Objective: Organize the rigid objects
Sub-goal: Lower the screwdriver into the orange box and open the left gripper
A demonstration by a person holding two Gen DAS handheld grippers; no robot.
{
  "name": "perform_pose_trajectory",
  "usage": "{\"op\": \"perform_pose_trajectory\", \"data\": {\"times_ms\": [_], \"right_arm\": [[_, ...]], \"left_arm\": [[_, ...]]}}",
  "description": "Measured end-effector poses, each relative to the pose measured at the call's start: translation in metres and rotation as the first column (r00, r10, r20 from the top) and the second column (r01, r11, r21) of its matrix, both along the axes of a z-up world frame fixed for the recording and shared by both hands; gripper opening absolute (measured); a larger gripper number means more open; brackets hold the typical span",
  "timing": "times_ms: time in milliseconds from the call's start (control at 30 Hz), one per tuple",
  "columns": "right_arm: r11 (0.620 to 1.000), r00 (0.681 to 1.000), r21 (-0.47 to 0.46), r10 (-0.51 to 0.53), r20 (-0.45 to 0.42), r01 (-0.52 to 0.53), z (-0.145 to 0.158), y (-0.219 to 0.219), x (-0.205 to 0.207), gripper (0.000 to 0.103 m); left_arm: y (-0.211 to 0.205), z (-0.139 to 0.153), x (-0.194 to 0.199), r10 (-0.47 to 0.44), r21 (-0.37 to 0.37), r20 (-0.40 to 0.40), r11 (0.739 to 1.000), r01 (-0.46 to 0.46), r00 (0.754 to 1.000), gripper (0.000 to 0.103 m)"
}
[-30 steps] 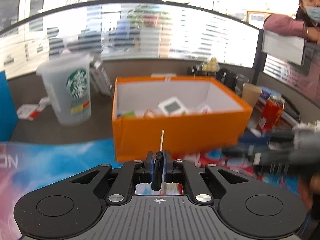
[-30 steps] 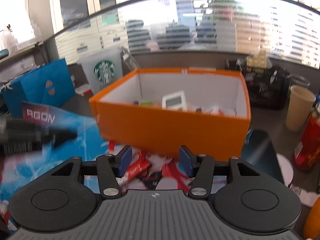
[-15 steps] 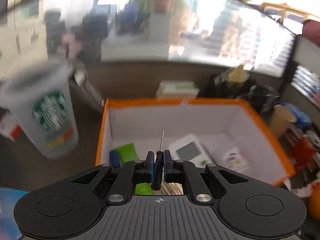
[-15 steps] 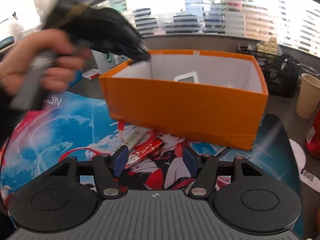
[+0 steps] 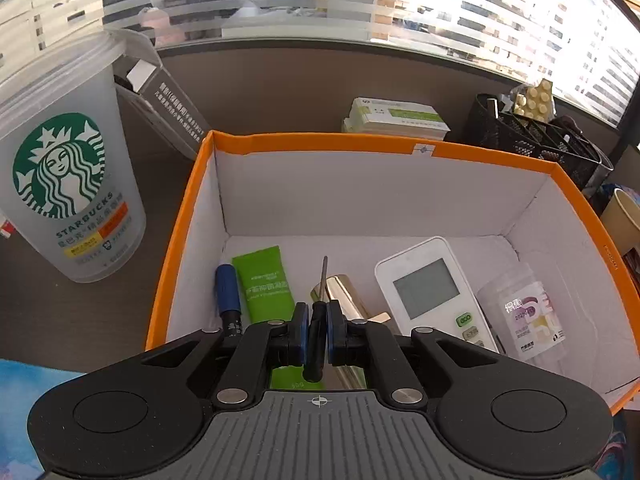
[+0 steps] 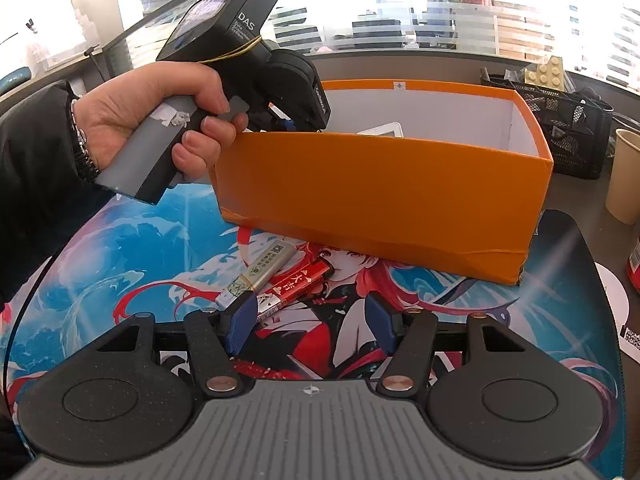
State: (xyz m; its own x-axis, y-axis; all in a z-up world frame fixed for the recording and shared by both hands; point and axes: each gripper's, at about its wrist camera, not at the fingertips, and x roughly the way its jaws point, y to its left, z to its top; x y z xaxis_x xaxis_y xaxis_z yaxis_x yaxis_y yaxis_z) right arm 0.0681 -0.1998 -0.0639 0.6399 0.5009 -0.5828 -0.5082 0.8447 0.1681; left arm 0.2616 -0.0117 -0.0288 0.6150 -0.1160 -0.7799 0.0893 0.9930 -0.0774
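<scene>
My left gripper (image 5: 317,330) is shut on a small screwdriver (image 5: 321,300) and holds it over the open orange box (image 5: 320,143), tip pointing in. Inside lie a green tube (image 5: 264,280), a blue pen (image 5: 228,292), a gold cylinder (image 5: 344,300), a white remote (image 5: 432,292) and a clear container (image 5: 524,312). In the right wrist view the left gripper's body (image 6: 248,56) reaches over the box's (image 6: 380,192) left corner. My right gripper (image 6: 312,324) is open and empty, low over the mat, near a silver stick (image 6: 260,272) and a red packet (image 6: 296,284).
A Starbucks cup (image 5: 68,168) stands left of the box. A black mesh organiser (image 5: 536,136) and paper cup (image 6: 624,176) stand to the right. A flat carton (image 5: 396,118) lies behind the box. The printed mat (image 6: 120,248) covers the desk front.
My left gripper has risen and moved forward over the box with the screwdriver, now looking down into it. My right gripper has dropped lower over the mat, nearer the silver stick and red packet.
</scene>
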Motion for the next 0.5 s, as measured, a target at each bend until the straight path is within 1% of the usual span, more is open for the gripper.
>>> {"op": "perform_pose_trajectory", "data": {"times_ms": [133,233,367,500], "right_arm": [[1.0,1.0,0.0,0.0,-0.005,0.0,-0.001,0.0003,0.001,0.057],[1.0,1.0,0.0,0.0,-0.006,0.0,-0.0013,0.0001,0.0011,0.057],[1.0,1.0,0.001,0.002,-0.009,-0.002,-0.0017,0.0004,0.0018,0.057],[1.0,1.0,0.002,0.001,-0.015,-0.001,-0.0021,0.0,0.0026,0.057]], "left_arm": [[-0.0022,0.001,0.0017,-0.005,0.034,-0.013,0.999,0.006,1.0,0.007],[-0.003,-0.0023,0.0058,-0.005,0.041,-0.031,0.999,0.006,1.0,0.007],[-0.0061,-0.0044,0.0073,0.011,0.073,-0.029,0.997,-0.009,1.0,0.007],[-0.0081,-0.0043,0.007,0.024,0.088,-0.023,0.996,-0.022,0.999,0.008]]}}
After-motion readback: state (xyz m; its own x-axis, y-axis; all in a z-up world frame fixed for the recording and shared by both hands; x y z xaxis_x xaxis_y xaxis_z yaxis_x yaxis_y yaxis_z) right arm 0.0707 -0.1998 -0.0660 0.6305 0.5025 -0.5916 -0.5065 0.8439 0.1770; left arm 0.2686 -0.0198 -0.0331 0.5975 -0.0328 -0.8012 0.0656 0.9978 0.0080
